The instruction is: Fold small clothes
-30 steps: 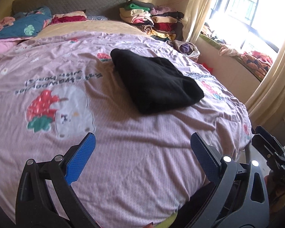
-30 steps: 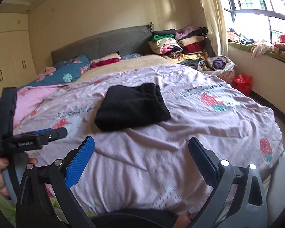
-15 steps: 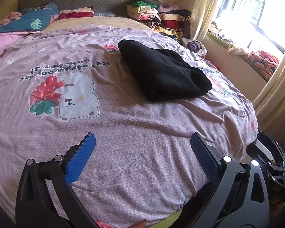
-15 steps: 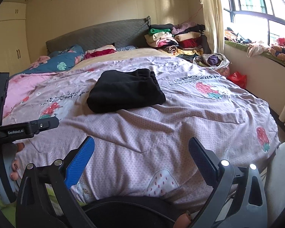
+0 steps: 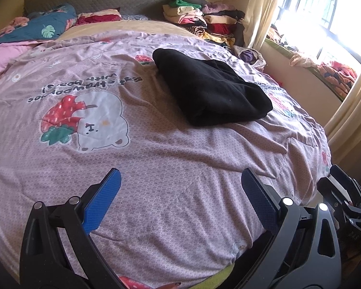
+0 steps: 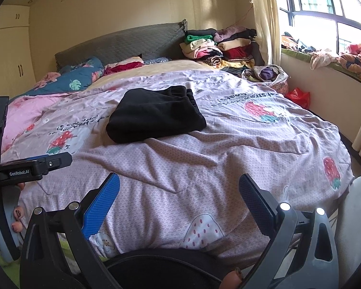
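A black garment point(image 5: 211, 89) is seen folded into a compact bundle on the bed point(image 5: 156, 168), lying on the lilac quilt toward the middle of the bed and somewhat nearer the window side. In the right wrist view the same garment point(image 6: 155, 114) is found flat, with a gathered edge turned toward the headboard point(image 6: 122, 45). It is touched by neither tool.

The left tool point(image 5: 179, 192) is held over the near edge of the quilt with its blue-padded fingers point(image 5: 103, 202) spread wide; nothing is held between them. The right tool point(image 6: 179, 192) is likewise held with fingers spread wide apart and nothing between them, well short of the garment. Part of the right tool is caught at the lower right of the left wrist view, and the left tool's body, marked "GenRobot.AI", is seen at the left of the right wrist view, gripped by a hand point(image 6: 2, 219) with painted nails.

A bear-and-strawberry print point(image 5: 84, 120) is noted on the quilt, left of the garment. A stack of folded clothes point(image 5: 202, 21) is recorded at the head of the bed on the window side, beside the curtain point(image 5: 260, 7). More clothes are observed on the window sill point(image 6: 329, 57).
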Motion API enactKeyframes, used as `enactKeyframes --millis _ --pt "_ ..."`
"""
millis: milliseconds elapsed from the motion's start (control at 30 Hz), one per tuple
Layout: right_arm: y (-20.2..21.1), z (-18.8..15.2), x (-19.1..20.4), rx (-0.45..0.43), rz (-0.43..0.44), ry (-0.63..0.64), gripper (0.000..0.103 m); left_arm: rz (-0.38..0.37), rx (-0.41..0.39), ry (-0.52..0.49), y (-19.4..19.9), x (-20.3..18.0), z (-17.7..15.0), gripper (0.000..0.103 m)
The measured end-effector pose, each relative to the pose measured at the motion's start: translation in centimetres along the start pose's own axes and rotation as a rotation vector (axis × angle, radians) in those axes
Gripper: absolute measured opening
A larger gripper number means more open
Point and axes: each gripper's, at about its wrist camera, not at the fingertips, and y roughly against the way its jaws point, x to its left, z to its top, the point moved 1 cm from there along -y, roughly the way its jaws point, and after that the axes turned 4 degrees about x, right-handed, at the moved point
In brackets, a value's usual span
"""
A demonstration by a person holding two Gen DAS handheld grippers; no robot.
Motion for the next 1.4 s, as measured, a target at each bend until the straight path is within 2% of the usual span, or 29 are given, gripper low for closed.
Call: enactKeyframes --millis 1400 --pt "-0.21 -0.17 0.24 0.008 0.0 0.007 0.099 0.035 0.005 -0.008 0.14 0.37 0.16 0.094"
